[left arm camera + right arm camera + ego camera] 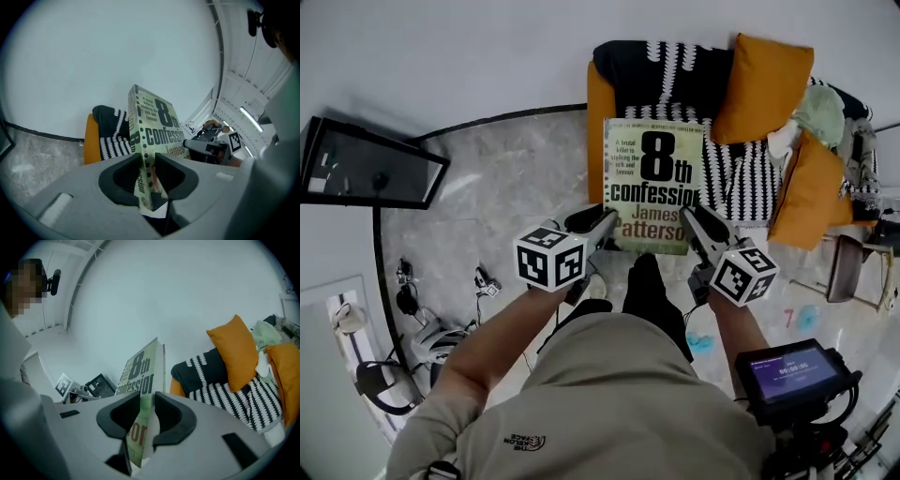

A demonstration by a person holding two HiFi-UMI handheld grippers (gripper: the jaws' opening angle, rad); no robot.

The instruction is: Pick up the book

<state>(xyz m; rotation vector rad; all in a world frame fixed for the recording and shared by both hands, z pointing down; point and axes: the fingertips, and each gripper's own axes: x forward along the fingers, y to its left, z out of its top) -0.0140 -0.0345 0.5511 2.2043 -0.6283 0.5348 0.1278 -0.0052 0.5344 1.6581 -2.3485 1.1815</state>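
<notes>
A pale green paperback book with large black title print is held up in the air in front of a couch. My left gripper is shut on the book's lower left corner, at the spine side. My right gripper is shut on its lower right corner. In the left gripper view the book's spine runs between the dark pads, which press on it. In the right gripper view the book stands edge-on between the pads, its front cover turned left.
Behind the book is an orange couch with a black-and-white blanket and orange cushions. A black-framed panel leans at left. Cables and gear lie on the marble floor. A screen device sits at lower right.
</notes>
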